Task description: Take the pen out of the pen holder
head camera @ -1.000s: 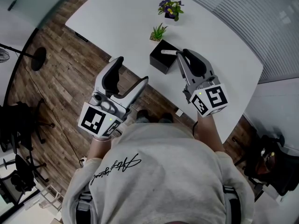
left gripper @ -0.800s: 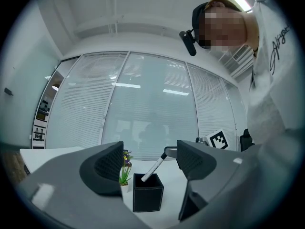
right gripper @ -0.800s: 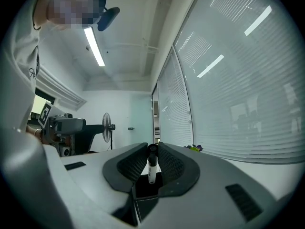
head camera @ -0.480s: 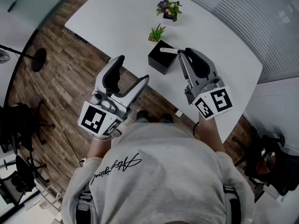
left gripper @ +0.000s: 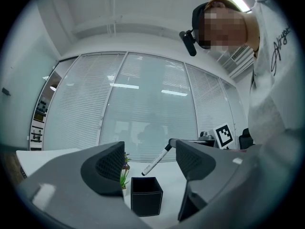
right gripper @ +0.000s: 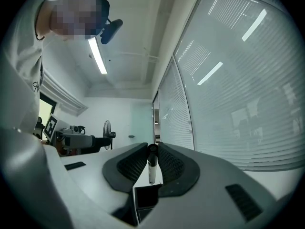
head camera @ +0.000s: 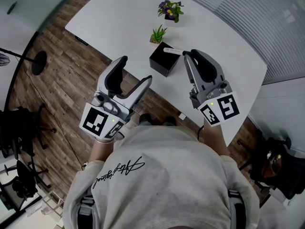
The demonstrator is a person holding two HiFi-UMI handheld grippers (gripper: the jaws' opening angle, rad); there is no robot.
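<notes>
A white pen point(head camera: 172, 50) with a black cap hangs clear above the black square pen holder point(head camera: 162, 59), which stands on the white table point(head camera: 119, 18). My right gripper point(head camera: 186, 53) is shut on the pen's capped end. In the right gripper view the pen point(right gripper: 152, 167) sits pinched between the pads, tip slanting down toward the holder point(right gripper: 147, 196). The left gripper view has the pen point(left gripper: 156, 160) tilted above the holder point(left gripper: 146, 195). My left gripper point(head camera: 137, 71) stays open and empty, off the table's near edge, left of the holder.
Two small potted plants stand behind the holder: a green one point(head camera: 158, 34) and a purple-flowered one point(head camera: 170, 9). Wooden floor point(head camera: 62, 75) lies left of the table. A floor fan point(head camera: 28, 58) and black chairs point(head camera: 19, 128) stand at the left.
My right gripper has risen with the pen, lifting it up and out of the holder. The left gripper has stayed still.
</notes>
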